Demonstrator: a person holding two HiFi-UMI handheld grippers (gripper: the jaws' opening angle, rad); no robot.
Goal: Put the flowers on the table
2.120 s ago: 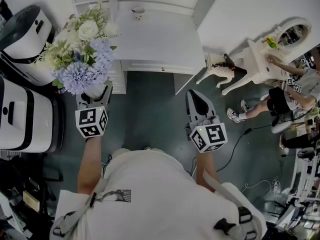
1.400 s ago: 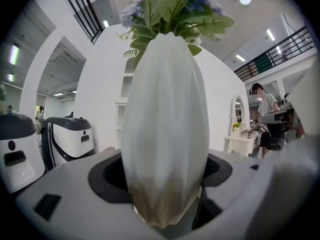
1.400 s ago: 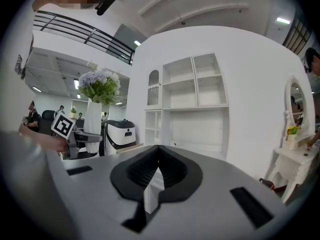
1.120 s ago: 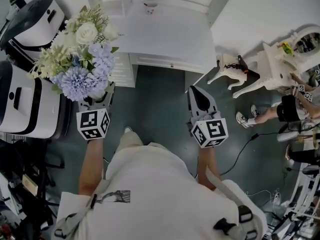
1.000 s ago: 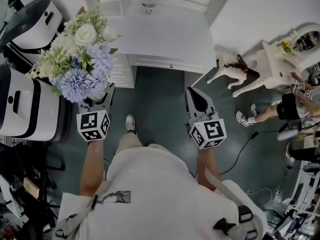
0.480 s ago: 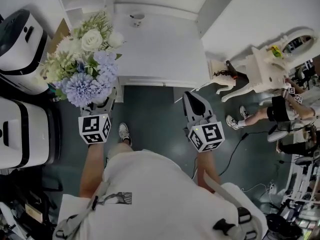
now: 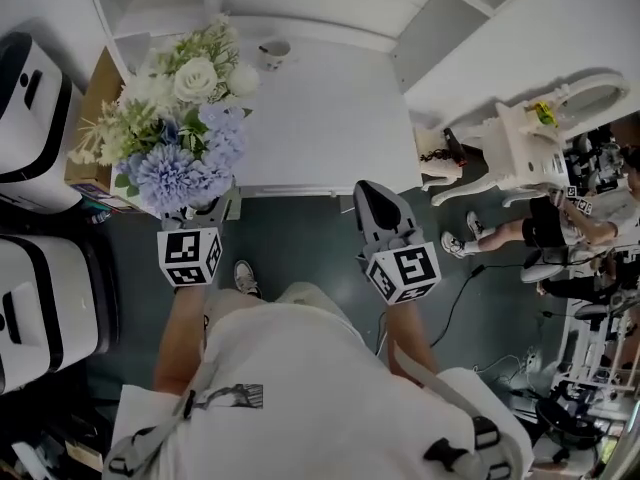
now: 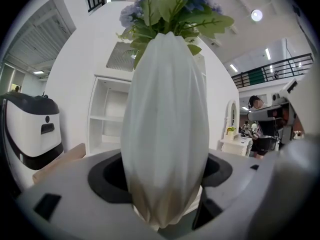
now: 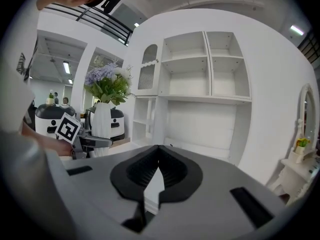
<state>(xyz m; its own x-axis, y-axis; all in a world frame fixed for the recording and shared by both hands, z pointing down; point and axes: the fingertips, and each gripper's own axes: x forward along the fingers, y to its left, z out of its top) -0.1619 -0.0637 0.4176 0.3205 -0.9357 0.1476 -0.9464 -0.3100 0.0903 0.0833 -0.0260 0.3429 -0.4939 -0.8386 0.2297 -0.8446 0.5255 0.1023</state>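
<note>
The white table (image 7: 330, 108) fills the upper middle of the head view. The flowers (image 7: 185, 118) hang at its left edge, in the upper left, and are not yet set down. The bouquet is broad above a narrow vase (image 8: 165, 129) — a tilted landing could topple it. The left gripper (image 7: 203, 206) is clamped low on the vase, where it might slip. The right gripper (image 7: 372, 193) has its jaws together on nothing. Blooms could brush the small cup (image 7: 273, 50).
</note>
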